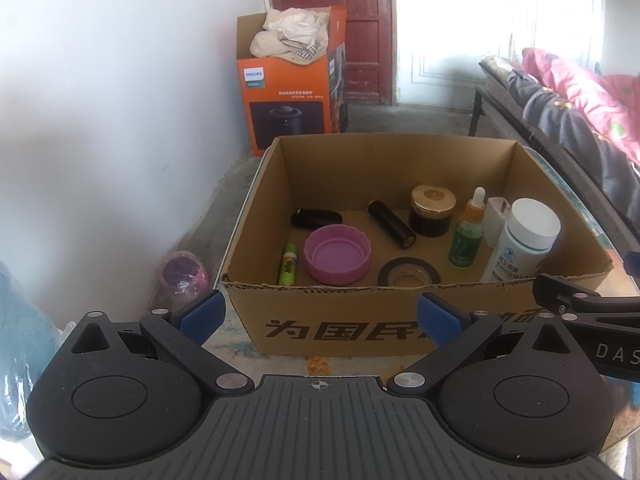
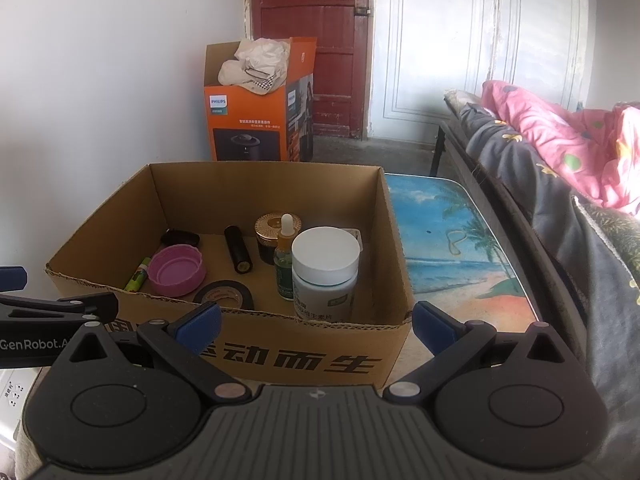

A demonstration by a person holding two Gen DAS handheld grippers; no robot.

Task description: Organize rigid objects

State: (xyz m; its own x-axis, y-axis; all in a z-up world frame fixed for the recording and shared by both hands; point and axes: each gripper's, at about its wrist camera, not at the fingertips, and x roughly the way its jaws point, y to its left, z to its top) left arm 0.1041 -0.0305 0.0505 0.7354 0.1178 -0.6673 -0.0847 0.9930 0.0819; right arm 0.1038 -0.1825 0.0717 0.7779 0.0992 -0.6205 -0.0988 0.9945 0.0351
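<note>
Hovering before the cardboard box (image 1: 360, 332), I found the left gripper (image 1: 318, 314) and right gripper (image 2: 316, 326) both spread wide, empty. Low in frame centre, the box held a pink lid (image 1: 337, 255), tape roll (image 1: 409, 273) and white bottle (image 1: 520, 240).

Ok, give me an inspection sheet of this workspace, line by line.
Surface: beach-print tabletop, bare beside the brown cardboard box.
Job's things: white-capped pill bottle, green dropper bottle, gold-lidded dark jar, black cylinder, pink plastic lid, black tape roll, green tube, all inside the box.
Clutter: orange appliance carton holding cloth.
Grippers: left gripper and right gripper open, empty.
Cables: nothing seen.
Surroundings: red door, bedding.
</note>
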